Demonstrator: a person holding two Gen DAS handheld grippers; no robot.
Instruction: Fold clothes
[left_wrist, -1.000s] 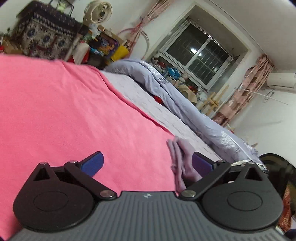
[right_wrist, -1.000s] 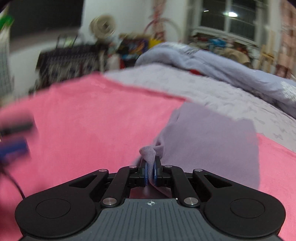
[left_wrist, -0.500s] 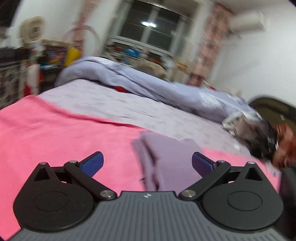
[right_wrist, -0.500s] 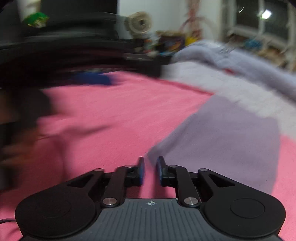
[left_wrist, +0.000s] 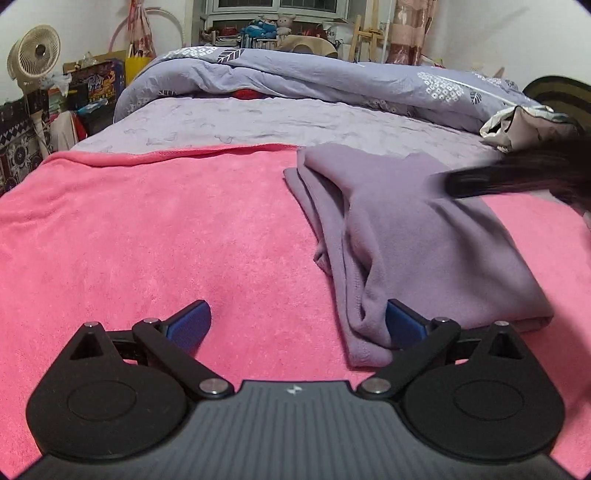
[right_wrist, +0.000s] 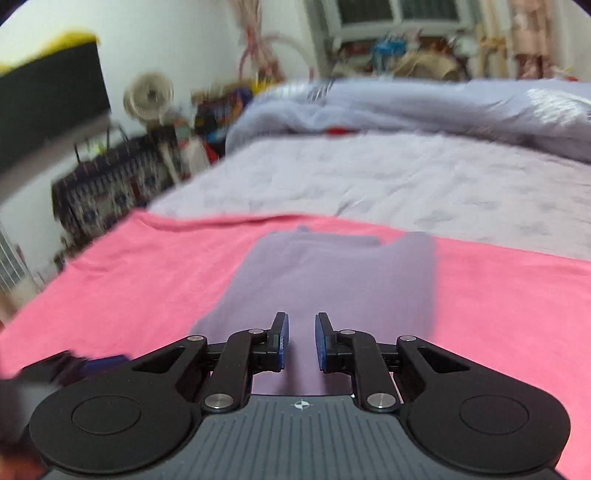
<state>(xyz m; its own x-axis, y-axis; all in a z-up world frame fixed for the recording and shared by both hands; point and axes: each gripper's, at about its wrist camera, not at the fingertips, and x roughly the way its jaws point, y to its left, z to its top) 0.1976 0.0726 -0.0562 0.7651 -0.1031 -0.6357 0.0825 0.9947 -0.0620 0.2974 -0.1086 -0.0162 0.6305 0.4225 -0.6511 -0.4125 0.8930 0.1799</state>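
Folded into a soft, layered rectangle, mauve fleece top (left_wrist: 413, 243) lying on a fuzzy pink blanket (left_wrist: 147, 240) spread over a lilac quilted bedsheet (left_wrist: 280, 122), a rumpled leaf-print duvet (left_wrist: 332, 79) heaped behind. Left gripper (left_wrist: 295, 325) low over the blanket, jaws wide apart, blue right pad (left_wrist: 404, 325) touching the top's rolled, stitched near edge, left pad over bare pink pile. Right gripper (right_wrist: 300, 341) above the top's near end, narrow gap between its ribbed blue pads, nothing clamped; motion-blurred in the left view as a dark streak across the garment's far side.
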